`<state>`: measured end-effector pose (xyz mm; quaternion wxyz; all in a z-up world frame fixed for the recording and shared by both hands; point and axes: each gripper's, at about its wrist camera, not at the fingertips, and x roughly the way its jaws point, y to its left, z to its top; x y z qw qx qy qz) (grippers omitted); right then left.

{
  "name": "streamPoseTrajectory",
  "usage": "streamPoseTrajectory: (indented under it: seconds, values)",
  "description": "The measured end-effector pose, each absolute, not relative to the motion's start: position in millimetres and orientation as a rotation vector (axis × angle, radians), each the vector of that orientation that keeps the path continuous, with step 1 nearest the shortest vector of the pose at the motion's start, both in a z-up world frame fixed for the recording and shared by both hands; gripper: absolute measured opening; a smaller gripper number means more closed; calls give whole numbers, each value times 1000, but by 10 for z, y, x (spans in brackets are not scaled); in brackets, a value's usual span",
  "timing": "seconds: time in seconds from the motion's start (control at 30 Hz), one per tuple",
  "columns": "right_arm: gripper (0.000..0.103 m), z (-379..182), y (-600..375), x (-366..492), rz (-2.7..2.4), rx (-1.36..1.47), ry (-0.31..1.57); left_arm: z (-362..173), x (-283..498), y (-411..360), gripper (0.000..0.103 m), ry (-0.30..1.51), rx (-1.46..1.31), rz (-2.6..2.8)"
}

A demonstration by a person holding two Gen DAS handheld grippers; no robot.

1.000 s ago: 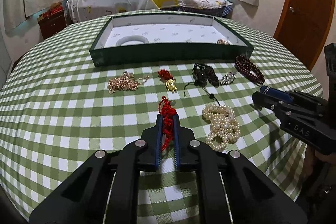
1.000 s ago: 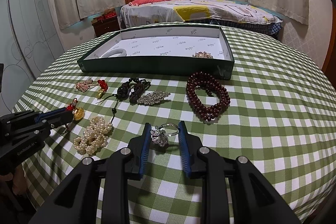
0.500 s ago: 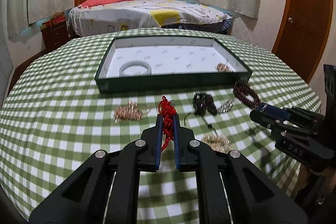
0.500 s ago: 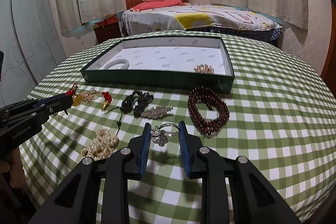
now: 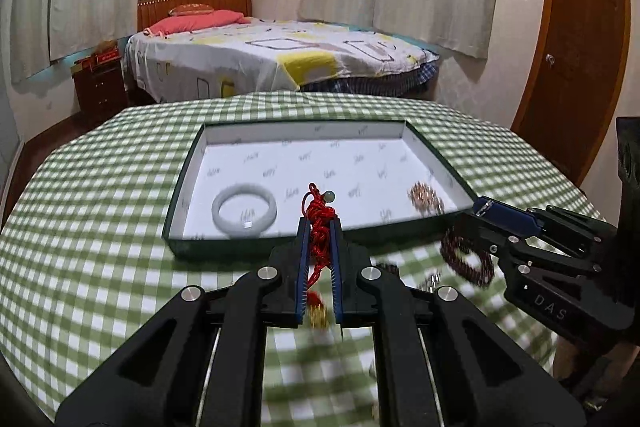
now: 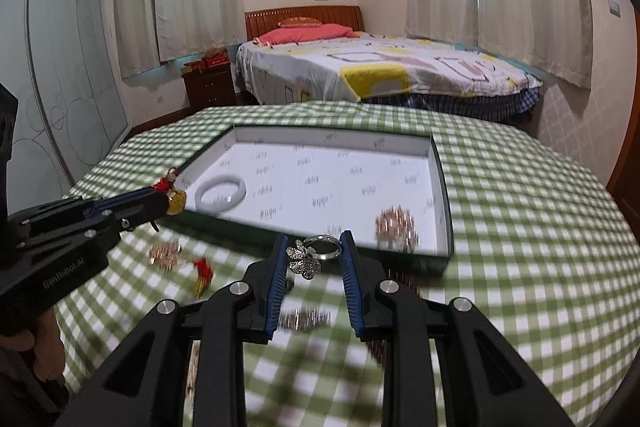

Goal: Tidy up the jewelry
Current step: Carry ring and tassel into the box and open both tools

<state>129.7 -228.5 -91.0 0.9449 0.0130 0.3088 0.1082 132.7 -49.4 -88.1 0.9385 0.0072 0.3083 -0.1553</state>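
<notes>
Your left hand-held gripper [image 5: 319, 227] has its blue pads pressed together on a red knotted cord charm [image 5: 319, 227], whose small pale bead [image 5: 329, 194] stands above the fingertips and whose gold pendant [image 5: 318, 313] hangs blurred below them. Your right hand-held gripper [image 6: 313, 242] pinches a silver ring [image 6: 325, 246] with a glittering flower ornament [image 6: 303, 259] between its pads, the jaws only narrowly apart. Both tools hang above the bench [image 5: 100, 227], covered in a green-and-white checked cloth, just short of the near wall of the dark green tray [image 5: 256, 250]. Inside the white-lined tray lie a pale bangle [image 5: 244, 211] near the left corner and a rose-gold cluster [image 6: 396, 227] near the right corner. On the cloth in front of the tray, blurred by motion, lie a dark red bead bracelet [image 5: 466, 259], a rose-gold piece [image 6: 164, 254], another red-and-gold charm [image 6: 202, 277] and a silvery brooch [image 6: 306, 318]. In the left view the right tool enters from the right edge; in the right view the left tool enters from the left, with the charm at its tip. A bed [image 6: 380, 71] stands beyond the bench.
</notes>
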Motion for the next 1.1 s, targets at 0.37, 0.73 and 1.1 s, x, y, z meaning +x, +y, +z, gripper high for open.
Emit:
streamPoseTrajectory:
  seconds: [0.37,0.73,1.1]
  values:
    - [27,-768,-2210,1860,206,18,603,-785,1947,-725,10,600,14,-303]
    - [27,-1274,-2235,2261,186,43,775,-1386,2453,-827,10,811,15,-293]
    - [27,-1400,-2274,2419,191,51,846,-1529,2588,-881,13,857,33,-291]
